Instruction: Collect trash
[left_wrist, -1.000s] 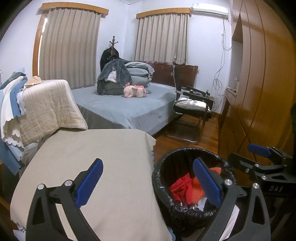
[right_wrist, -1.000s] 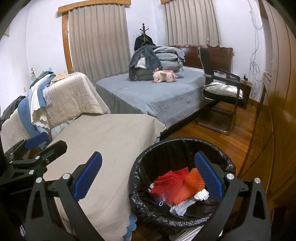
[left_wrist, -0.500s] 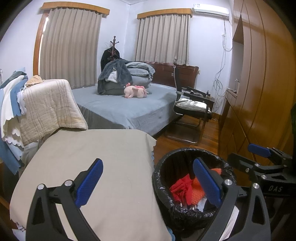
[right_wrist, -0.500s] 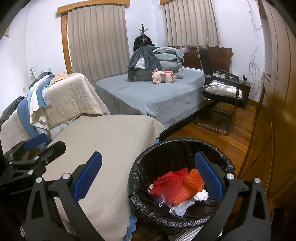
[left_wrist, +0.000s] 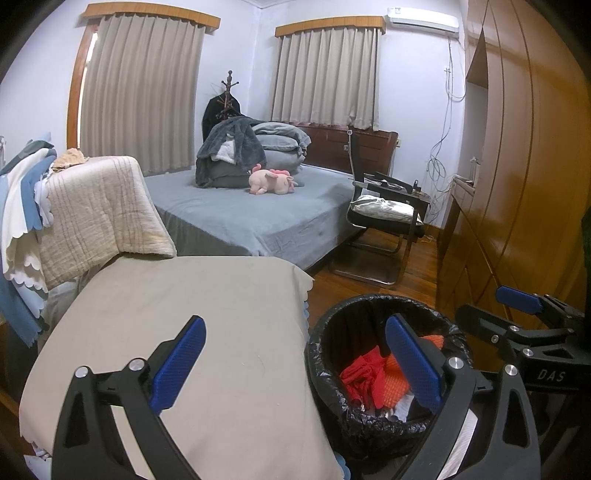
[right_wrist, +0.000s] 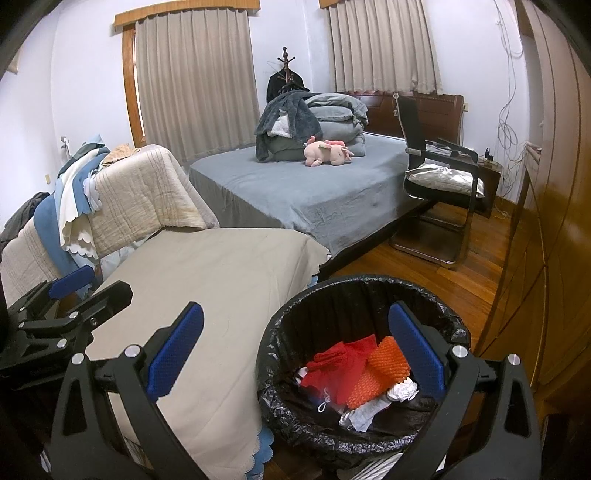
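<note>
Left tongs (left_wrist: 295, 363) and right tongs (right_wrist: 293, 349) both held wide apart, nothing gripped. Trash bin (right_wrist: 364, 291) seen at 5 o'clock beside cloth-covered worktop (right_wrist: 221, 269); red cloth (right_wrist: 340, 373), orange mesh (right_wrist: 380, 373) inside: judged light, soft, best pinched at folds.

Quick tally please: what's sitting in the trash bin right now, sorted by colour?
In the black-lined bin, seen from the right wrist:
Red cloth: 1
Orange mesh piece: 1
White scraps: at least 2, partly buried
Total: at least 4
</note>
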